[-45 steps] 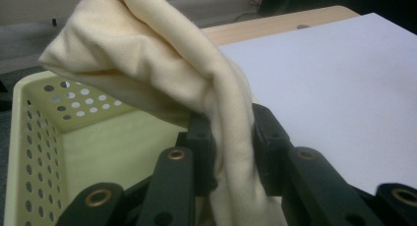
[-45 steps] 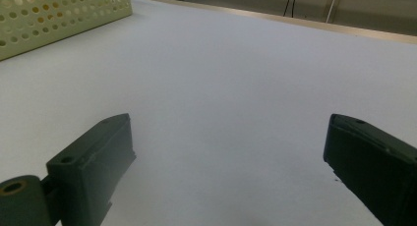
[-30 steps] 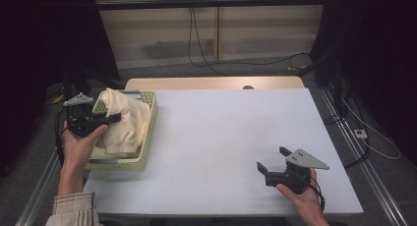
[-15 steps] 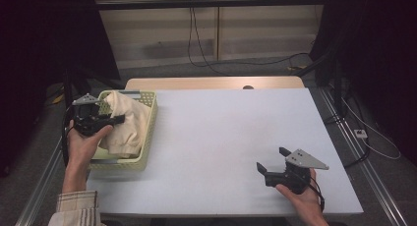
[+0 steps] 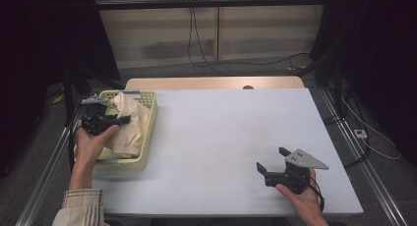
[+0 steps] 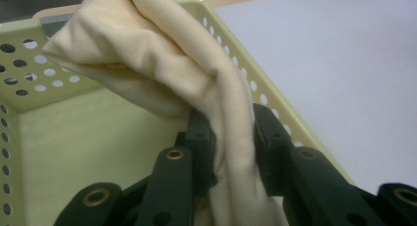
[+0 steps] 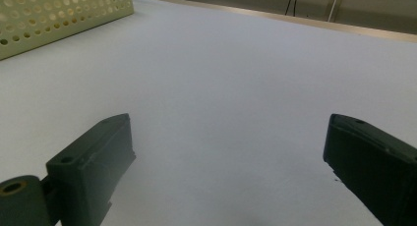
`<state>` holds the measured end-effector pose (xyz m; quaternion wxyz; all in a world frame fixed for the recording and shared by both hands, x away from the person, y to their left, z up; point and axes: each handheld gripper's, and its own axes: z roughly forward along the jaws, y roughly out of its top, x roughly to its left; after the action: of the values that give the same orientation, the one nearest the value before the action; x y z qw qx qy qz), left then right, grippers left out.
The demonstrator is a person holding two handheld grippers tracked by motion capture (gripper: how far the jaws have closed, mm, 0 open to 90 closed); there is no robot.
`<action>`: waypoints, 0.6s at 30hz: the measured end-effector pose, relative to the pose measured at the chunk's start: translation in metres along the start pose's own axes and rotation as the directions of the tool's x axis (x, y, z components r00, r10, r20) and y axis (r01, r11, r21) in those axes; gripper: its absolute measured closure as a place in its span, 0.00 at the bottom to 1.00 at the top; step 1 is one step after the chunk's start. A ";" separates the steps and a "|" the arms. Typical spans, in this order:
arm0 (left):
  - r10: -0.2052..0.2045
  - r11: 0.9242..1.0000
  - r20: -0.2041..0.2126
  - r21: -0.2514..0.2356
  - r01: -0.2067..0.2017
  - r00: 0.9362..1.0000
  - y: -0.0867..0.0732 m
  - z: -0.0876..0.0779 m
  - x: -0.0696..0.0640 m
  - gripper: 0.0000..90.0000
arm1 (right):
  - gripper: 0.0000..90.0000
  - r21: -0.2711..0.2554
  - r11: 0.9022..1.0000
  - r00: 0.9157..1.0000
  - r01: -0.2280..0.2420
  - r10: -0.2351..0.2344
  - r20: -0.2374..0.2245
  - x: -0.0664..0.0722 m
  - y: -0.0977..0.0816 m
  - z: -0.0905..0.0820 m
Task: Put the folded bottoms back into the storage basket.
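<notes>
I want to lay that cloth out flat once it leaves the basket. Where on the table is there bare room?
The white table top is bare from the basket across to the right gripper, and back to the far wooden edge. The crowded spot is the left edge, where the left gripper is shut on the cloth in the basket.

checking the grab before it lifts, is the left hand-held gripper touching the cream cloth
Touching. In the left gripper view the left hand-held gripper has both black jaws pressed against a fold of the cream cloth, pinched between them above the perforated basket.
</notes>
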<state>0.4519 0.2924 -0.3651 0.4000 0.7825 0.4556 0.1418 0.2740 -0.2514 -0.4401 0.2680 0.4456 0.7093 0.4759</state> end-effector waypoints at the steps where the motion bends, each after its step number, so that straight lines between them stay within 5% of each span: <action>1: 0.000 1.000 -0.005 0.003 0.000 1.000 0.000 0.001 0.000 0.81 | 0.05 0.000 1.000 1.000 0.000 0.000 0.000 0.000 0.000 0.000; 8: 0.015 0.999 -0.059 0.029 -0.013 0.998 0.000 0.004 0.003 0.80 | 0.05 0.002 1.000 1.000 0.001 -0.001 0.000 0.000 0.000 0.000; 18: 0.005 1.000 -0.080 0.022 -0.003 0.997 0.001 0.010 0.006 0.80 | 0.05 0.006 1.000 1.000 0.001 -0.001 -0.003 0.001 0.000 0.001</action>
<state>0.4613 0.2918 -0.3721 0.3728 0.7814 0.4711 0.1689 0.2744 -0.2503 -0.4406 0.2659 0.4453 0.7112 0.4745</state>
